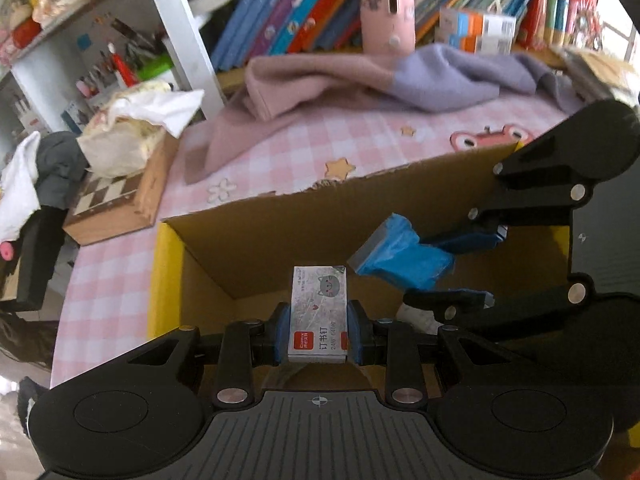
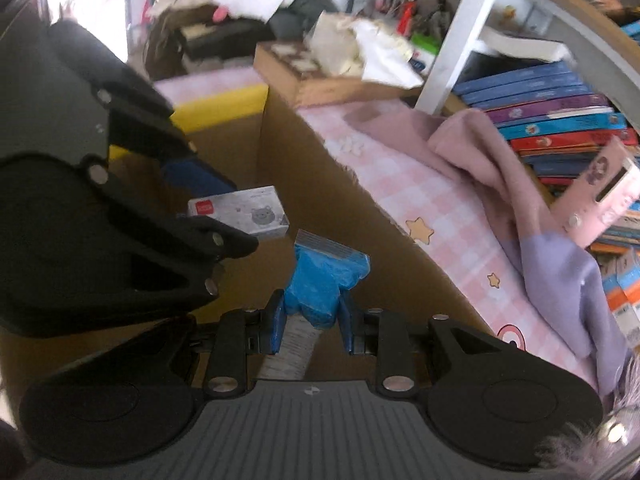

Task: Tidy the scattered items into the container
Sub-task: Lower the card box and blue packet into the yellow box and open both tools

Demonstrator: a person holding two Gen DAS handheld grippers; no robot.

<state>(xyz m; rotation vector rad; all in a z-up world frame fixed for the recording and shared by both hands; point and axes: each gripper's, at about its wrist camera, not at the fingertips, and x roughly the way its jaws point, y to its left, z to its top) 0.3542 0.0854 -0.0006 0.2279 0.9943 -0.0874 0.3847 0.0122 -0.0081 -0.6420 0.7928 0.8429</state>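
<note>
Both hands were busy at this point. The left hand-held gripper (image 1: 318, 330) had its blue pads clamped tight on a small staple box (image 1: 319, 312), grey-white with a cartoon cat and a red label, gripped by its long sides. It hung right over the open cardboard box (image 1: 256, 236), the one with yellow tape along its rim, and pointed steeply down into it.

The right hand-held gripper (image 2: 312, 320) was squeezed narrow on a stack of grey cards in a crinkly blue wrapper (image 2: 324, 280). The wrapper bunched up between the pads, with the bare grey end of the stack poking back toward the camera. That one was over the cardboard box as well, just beside the staple box; from the left wrist view the wrapped stack (image 1: 396, 256) showed up to the right of the staple box and a bit further in, the two not touching.

The cardboard box sat on a bench with a pink checked cloth (image 1: 280, 148) printed with stars. Behind it lay a pink and lilac blanket (image 1: 360, 84), then a row of books (image 1: 304, 12). A wooden chess box (image 1: 116, 208) with a tissue pack on top sat off to the left.
</note>
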